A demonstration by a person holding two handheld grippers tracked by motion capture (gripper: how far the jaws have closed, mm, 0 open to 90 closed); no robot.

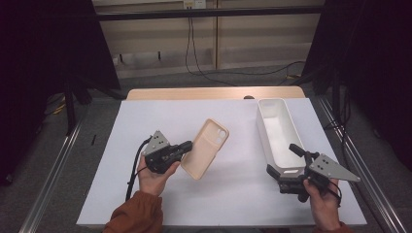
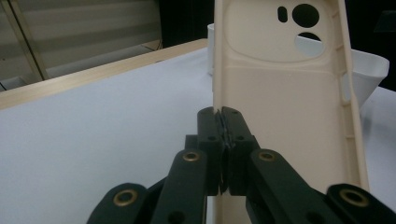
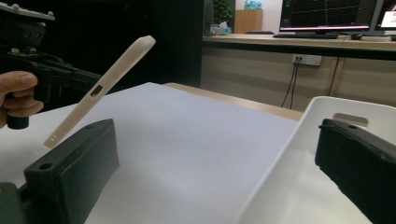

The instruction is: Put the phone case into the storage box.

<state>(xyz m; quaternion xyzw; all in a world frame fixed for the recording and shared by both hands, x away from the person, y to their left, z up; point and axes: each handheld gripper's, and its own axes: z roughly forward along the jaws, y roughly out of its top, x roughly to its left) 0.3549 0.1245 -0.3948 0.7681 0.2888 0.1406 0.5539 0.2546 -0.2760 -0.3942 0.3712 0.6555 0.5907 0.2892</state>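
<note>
From the high view, the left gripper [image 1: 187,145] pinches one long edge of a cream phone case [image 1: 205,147], which is held up off the white table [image 1: 145,116], well to the left of the long white tray [image 1: 278,133]. The right gripper [image 1: 291,160] sits at the near end of that tray, its jaws spread wide with the tray's wall between them.

In the left gripper view, the jaws are closed tight on the case's thin side rim, with the tray [image 2: 369,70] behind it. The case looks light and bendy (likely soft plastic or rubber), so a rim grip should hold but may let it sag or twist.

In the right gripper view, the case [image 3: 100,91] hangs tilted left of the tray [image 3: 299,154], clear of the table. Gripping nearer the middle of the edge would steady it best.
</note>
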